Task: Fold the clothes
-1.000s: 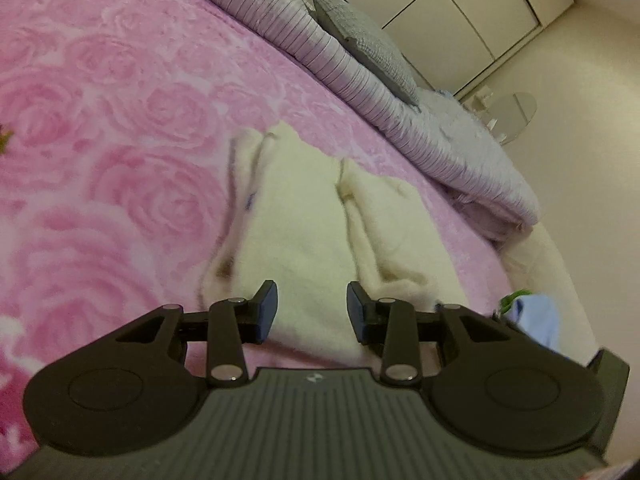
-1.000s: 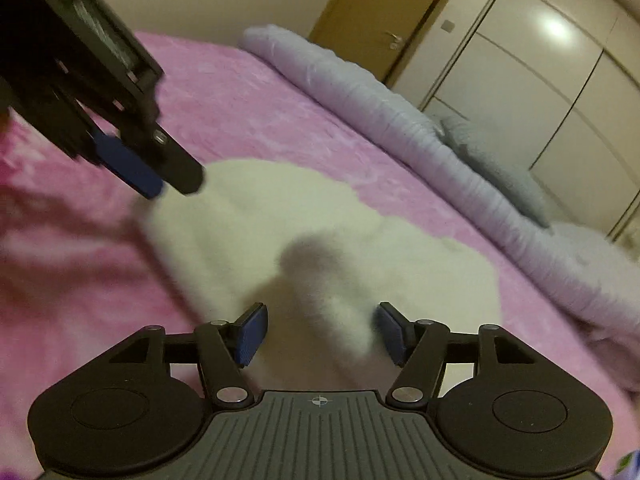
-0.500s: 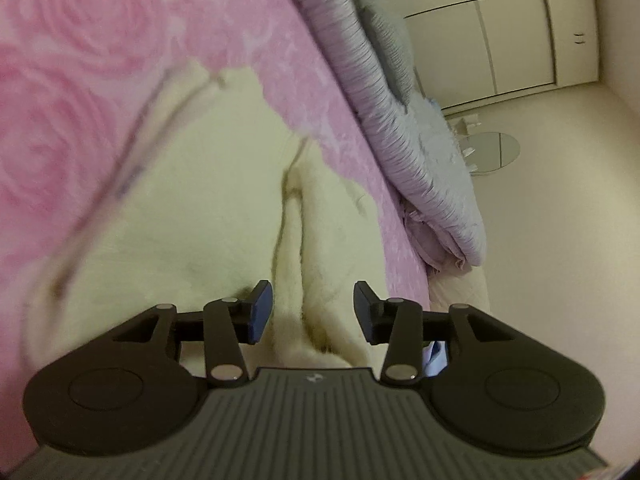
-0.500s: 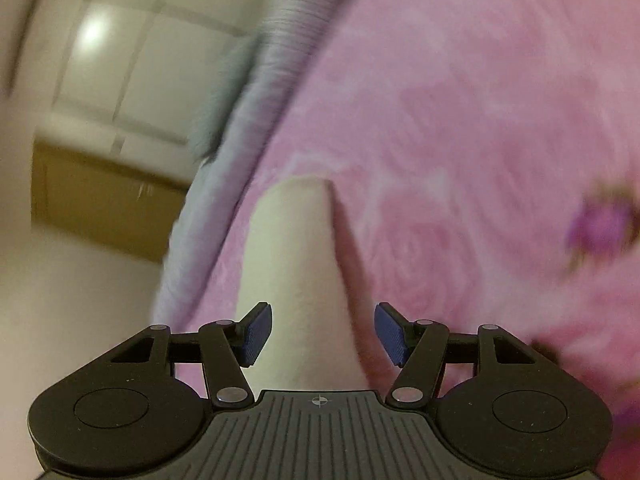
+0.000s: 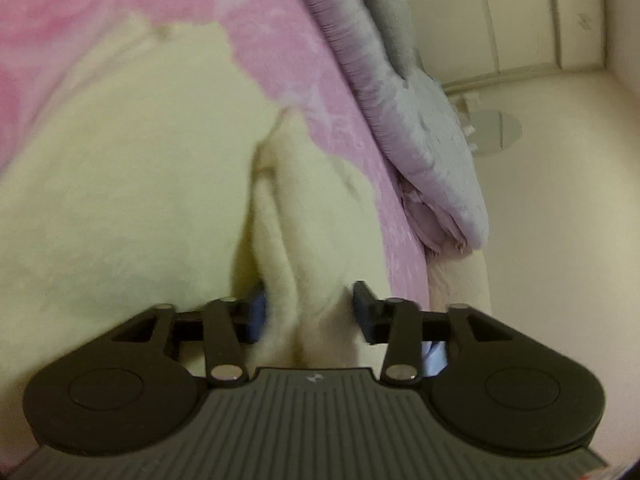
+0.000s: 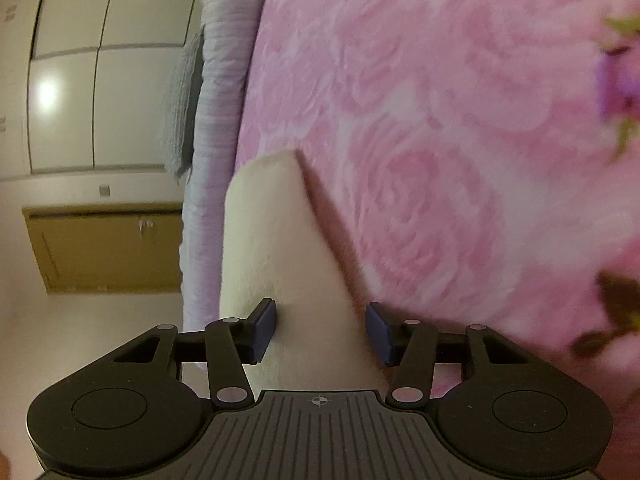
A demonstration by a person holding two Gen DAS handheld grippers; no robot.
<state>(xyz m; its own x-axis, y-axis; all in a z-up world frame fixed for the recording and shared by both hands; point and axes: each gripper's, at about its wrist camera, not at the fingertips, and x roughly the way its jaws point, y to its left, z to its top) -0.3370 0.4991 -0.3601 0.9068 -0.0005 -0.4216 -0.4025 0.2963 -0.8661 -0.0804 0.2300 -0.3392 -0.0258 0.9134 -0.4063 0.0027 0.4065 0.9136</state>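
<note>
While the cream fleece garment (image 5: 132, 184) lies part-folded on the pink rose bed cover (image 6: 460, 128), the left gripper (image 5: 306, 312) has its jaws closing around a raised fold at the garment's near right, left pad against the fleece, right pad apparently just clear, so not gripped yet. Further right, the right gripper (image 6: 322, 330) straddles a near corner flap (image 6: 276, 240), jaws closing with gaps both sides, likely so both hands lift one edge together; no containers visible, lilac duvet (image 5: 420, 120) along the far side.

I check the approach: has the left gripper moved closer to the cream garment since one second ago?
Yes. The left gripper came in toward the cream garment on the pink blanket; a fold now sits between its closing jaws.
</note>
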